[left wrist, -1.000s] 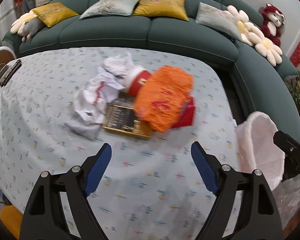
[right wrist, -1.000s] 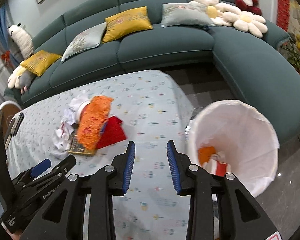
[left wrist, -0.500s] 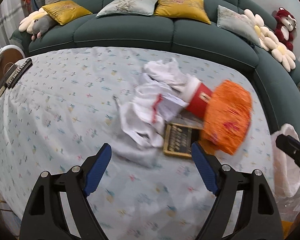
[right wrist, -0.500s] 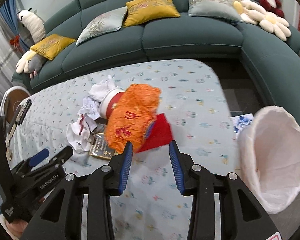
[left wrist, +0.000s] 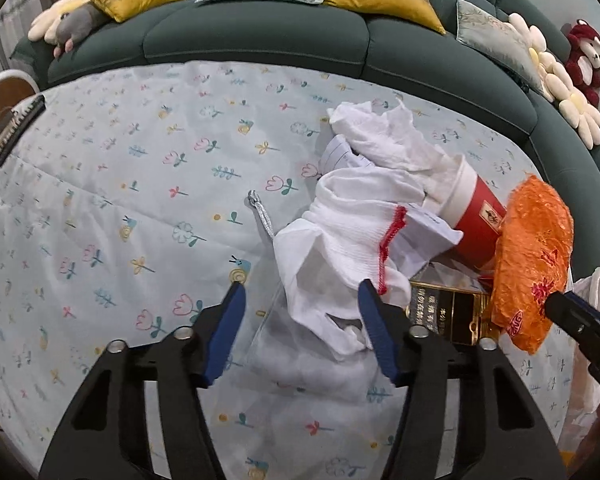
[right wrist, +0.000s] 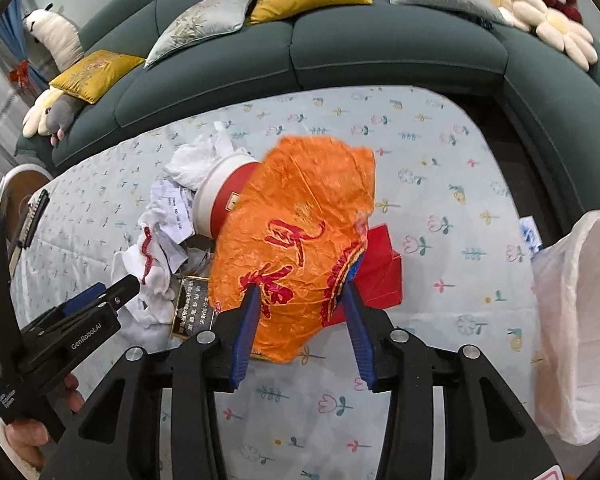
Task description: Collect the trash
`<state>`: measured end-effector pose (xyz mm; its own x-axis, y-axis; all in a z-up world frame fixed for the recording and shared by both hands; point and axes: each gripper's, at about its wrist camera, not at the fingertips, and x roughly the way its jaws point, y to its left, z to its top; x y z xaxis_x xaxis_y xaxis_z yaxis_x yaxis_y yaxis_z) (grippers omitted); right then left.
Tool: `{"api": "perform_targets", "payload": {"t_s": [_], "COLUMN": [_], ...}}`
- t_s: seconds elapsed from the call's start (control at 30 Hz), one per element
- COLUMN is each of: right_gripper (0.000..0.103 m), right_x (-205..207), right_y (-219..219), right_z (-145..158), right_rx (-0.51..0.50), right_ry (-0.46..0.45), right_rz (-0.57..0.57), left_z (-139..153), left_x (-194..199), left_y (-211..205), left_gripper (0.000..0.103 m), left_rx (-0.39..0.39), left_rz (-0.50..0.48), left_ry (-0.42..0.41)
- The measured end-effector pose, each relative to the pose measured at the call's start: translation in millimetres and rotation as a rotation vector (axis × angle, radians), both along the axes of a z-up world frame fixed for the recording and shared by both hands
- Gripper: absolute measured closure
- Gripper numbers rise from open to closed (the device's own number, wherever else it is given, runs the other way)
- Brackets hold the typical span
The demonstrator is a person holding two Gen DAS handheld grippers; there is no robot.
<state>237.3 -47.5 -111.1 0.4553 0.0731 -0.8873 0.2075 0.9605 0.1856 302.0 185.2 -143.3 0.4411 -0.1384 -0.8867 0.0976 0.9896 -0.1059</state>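
The left gripper (left wrist: 300, 300) is being closed around the near white glove (left wrist: 340, 248); the right gripper (right wrist: 300, 292), widening, straddles the orange wrapper (right wrist: 296, 232). Neither is pinched yet. The bag-lined bin (right wrist: 576, 320) waits far right.

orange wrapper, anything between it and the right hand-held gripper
Nothing visible. The orange wrapper lies on top of the pile, and its near edge already sits between the opening jaws of the right hand-held gripper, with nothing lying over it.

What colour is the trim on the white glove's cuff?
Red stitching along the cuff of the white glove, clearest in the left wrist view.
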Motion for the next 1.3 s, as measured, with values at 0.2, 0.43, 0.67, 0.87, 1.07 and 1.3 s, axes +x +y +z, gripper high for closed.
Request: {"api": "perform_targets", "payload": {"t_s": [0.2, 0.43, 0.67, 0.87, 1.07, 1.3], "right_gripper": [0.072, 0.102, 0.102, 0.102, 0.085, 0.063], "right_x": [5, 2, -20, -39, -47, -30], "right_y": [2, 7, -2, -17, -21, -10], "right_z": [-12, 0, 35, 56, 50, 18], "right_rx": [0.038, 0.032, 0.034, 0.046, 0.077, 0.137], "right_ry": [0.019, -0.008, -0.077, -0.101, -0.072, -0.008], "right_rz": [0.004, 0.043, 0.048, 0.029, 0.029, 0.024], "left_z": [-3, 15, 51, 82, 97, 98], "left_x": [0, -9, -30, -56, -67, -63], "left_y": [-5, -10, -23, -38, -40, -35], "left_gripper": [0.085, 0.101, 0.101, 0.101, 0.101, 0.101], "left_rx": [-0.029, -0.032, -0.055, -0.082, -0.109, -0.111], "left_rz": [-0.045, -0.057, -0.067, -0.062, -0.038, -0.039], "left_ry": [0.007, -0.028, -0.08, -0.127, -0.139, -0.134]}}
